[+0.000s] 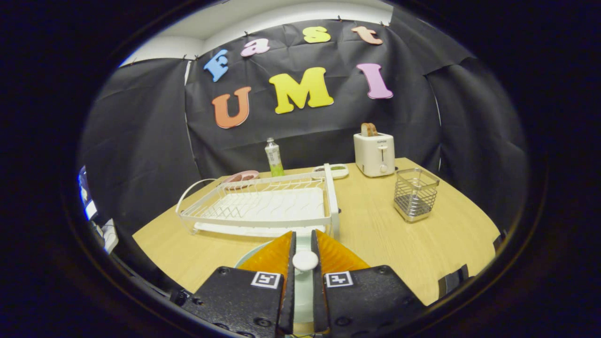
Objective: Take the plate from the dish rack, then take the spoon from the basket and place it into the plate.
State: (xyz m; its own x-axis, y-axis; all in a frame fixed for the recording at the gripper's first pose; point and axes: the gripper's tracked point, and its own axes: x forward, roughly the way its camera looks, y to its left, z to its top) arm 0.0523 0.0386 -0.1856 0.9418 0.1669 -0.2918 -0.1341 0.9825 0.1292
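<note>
Both gripper (305,249) fingers pinch the white spoon (305,261) over the pale plate (249,256).

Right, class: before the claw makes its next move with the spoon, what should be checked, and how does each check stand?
1. Plate out of the dish rack: ok. The plate lies on the table, under the claw.
2. Spoon out of the basket: ok. The spoon is at the claw, well apart from the basket.
3. Grip on the spoon: ok. Both fingers close on its white end.
4. Spoon over the plate: ok. The plate's rim shows just beside and below the fingers.
5. Gap between the spoon and the plate: cannot tell, as the fingers hide it.
</note>
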